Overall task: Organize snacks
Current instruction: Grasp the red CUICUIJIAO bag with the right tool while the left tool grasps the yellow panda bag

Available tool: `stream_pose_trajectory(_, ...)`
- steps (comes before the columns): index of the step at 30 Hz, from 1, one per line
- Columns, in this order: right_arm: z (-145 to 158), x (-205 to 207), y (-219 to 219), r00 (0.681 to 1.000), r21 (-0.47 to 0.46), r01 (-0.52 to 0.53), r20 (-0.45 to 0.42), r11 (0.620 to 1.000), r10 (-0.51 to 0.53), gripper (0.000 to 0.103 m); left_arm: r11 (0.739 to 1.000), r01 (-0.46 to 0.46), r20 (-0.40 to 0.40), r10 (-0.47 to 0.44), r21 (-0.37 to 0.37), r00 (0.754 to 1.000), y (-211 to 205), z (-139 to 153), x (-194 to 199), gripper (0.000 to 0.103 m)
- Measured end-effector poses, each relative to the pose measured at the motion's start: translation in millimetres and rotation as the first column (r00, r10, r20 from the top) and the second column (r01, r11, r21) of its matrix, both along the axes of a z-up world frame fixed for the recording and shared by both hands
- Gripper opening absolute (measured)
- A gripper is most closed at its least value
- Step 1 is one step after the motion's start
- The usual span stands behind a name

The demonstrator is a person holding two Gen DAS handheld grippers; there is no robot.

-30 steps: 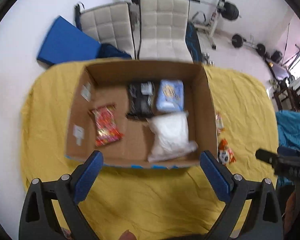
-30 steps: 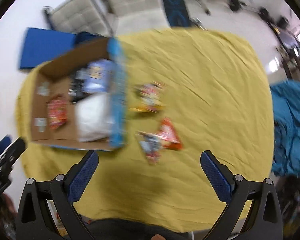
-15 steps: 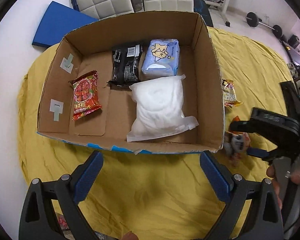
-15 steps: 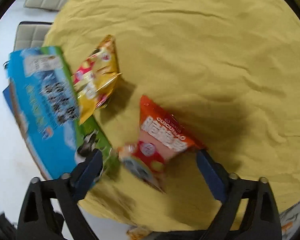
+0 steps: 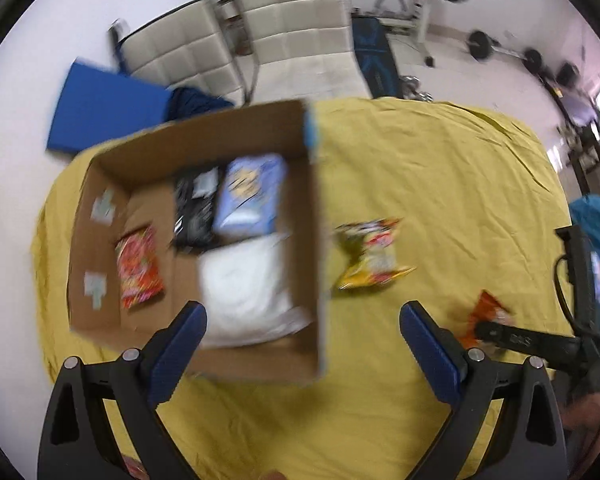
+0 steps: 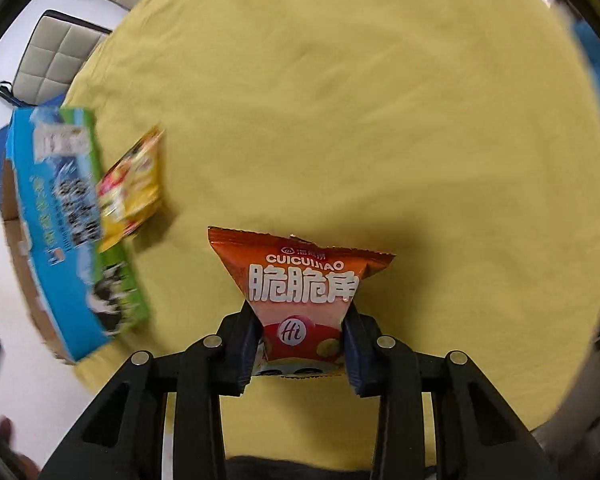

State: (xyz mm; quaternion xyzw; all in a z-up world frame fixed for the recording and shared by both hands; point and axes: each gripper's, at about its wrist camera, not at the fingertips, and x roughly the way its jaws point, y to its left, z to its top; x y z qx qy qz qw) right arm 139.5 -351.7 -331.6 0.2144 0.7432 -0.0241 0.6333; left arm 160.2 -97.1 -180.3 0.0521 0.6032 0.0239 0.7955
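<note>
An open brown cardboard box (image 5: 204, 240) sits on the yellow-clothed counter (image 5: 440, 184), four snack packets lying inside. To its right lies a crinkled yellow snack bag (image 5: 374, 254), with an orange triangular snack packet (image 6: 300, 280) farther right, nearer the camera.

My left wrist camera: high, steeply down on cardboard box (image 5: 204, 240) and yellow cloth (image 5: 440, 184). My right wrist camera: low, close over orange packet (image 6: 300, 280). Shared: box, cloth, yellow packet (image 5: 372, 254).

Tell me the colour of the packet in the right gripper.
Orange-red snack packet with white lettering, clearest in the right wrist view.
</note>
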Motion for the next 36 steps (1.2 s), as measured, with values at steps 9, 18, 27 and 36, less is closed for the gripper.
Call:
stream_pose_trajectory(9,0,19,-74,1.0,-0.127,-0.012,0.022,0.992,0.014,0.038,0.919,0.305,-0.207,-0.257,0.251,0.944,-116,-84,69,0.099)
stream_pose_trajectory(18,-8,23,-98,1.0,-0.103,-0.011,0.005,0.995,0.012,0.038,0.82,0.448,-0.404,-0.297,0.356,0.865,-141,-166,96,0.099)
stream_pose_trajectory(27,-3,23,-99,1.0,-0.095,-0.02,0.014,0.995,0.022,0.038,0.872,0.402,-0.481,-0.236,0.278,0.844,-125,-194,103,0.05)
stream_pose_trajectory(36,-4,14,-95,0.997,-0.102,-0.073,-0.006,0.992,0.073,0.038,0.975,0.204,-0.414,-0.22,-0.084,0.883,-121,-173,71,0.048)
